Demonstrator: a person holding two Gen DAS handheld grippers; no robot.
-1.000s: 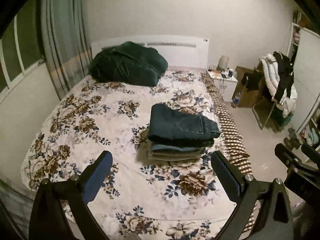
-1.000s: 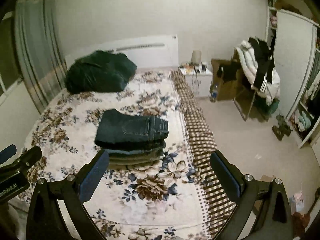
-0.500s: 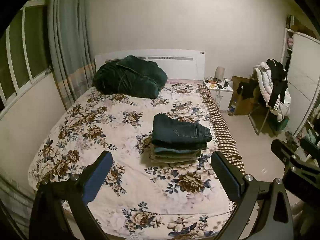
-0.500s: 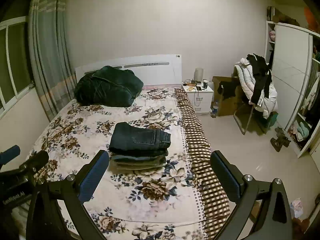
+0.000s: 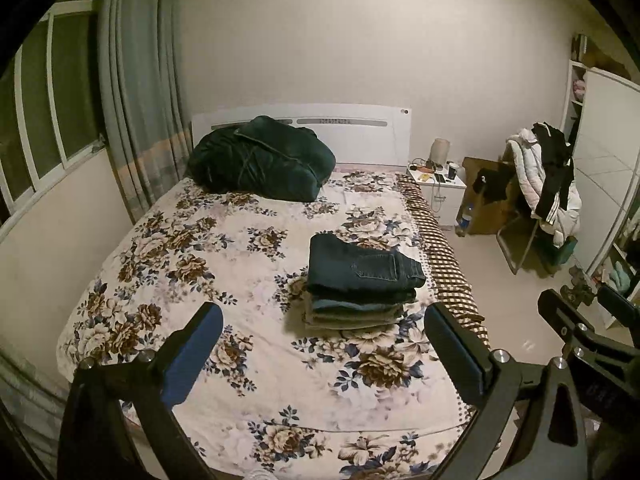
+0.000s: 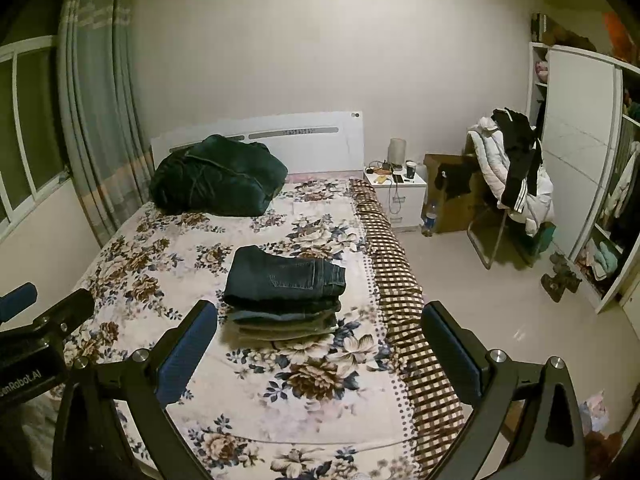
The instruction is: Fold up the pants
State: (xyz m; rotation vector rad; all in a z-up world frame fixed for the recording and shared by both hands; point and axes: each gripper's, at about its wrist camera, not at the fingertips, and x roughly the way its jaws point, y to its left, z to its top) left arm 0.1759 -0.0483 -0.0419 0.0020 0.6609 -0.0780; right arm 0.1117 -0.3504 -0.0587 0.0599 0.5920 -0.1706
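we've got both the left gripper (image 5: 323, 354) and right gripper (image 6: 319, 350) spread wide, empty. the folded jeans (image 6: 285, 280) top a stack on the bed's (image 5: 168, 248) right side. denim looks heavy, stiffish, so we'd grab the thick waistband.

Floral bed (image 5: 248, 360) bears folded pants stack (image 5: 360, 284), dark bundle (image 5: 260, 160).

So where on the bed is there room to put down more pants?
The widest bare patch of the floral bedspread lies between the stack of folded pants and the window-side edge. There is more room in front of the stack. The head end is crowded by the dark green bundle, and the nightstand top is cluttered.
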